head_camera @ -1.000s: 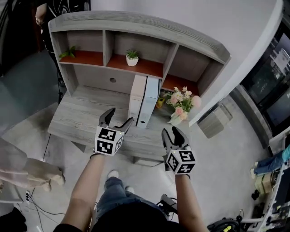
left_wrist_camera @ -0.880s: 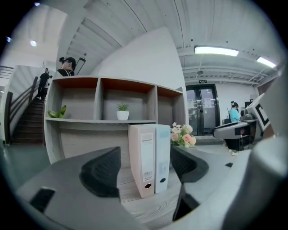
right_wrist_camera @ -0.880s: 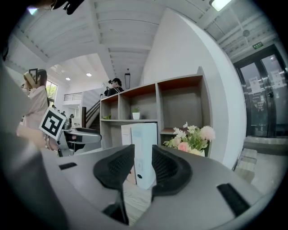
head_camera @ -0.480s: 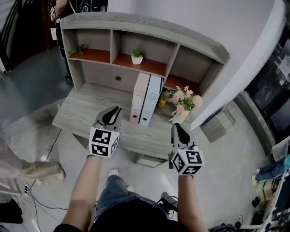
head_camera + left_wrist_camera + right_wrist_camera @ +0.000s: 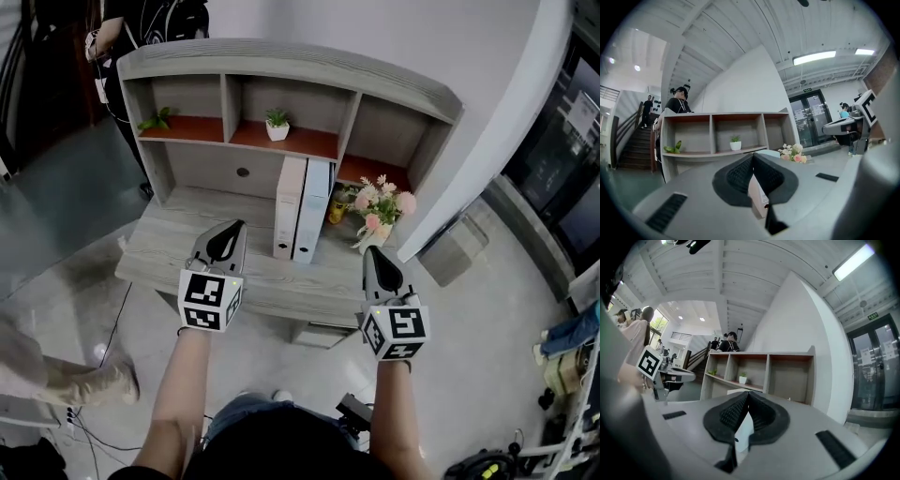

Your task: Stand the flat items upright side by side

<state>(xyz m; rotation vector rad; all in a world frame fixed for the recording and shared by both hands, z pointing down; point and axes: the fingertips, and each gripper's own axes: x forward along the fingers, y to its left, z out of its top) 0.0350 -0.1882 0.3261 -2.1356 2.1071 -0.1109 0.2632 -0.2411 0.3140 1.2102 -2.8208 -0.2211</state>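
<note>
Head view shows your grey desk (image 5: 178, 258), with the cream binder (image 5: 289, 206) and pale blue binder (image 5: 313, 211) upright on it, side by side and touching. Your left gripper (image 5: 228, 232) and right gripper (image 5: 376, 255) have just closed, jaws together on nothing, apart from both binders.

Ahead of the left gripper (image 5: 229, 227), matt grey wood-grain desk with hutch shelves (image 5: 178, 246); upper shelf boards (image 5: 300, 141) smooth red-brown. Cream upright binder (image 5: 288, 206) and pale blue upright binder (image 5: 312, 210), ahead between it and the right gripper (image 5: 375, 253), look smooth, faintly satin. Gripper shells matt grey plastic, pads (image 5: 738, 176) black, ribbed.
</note>
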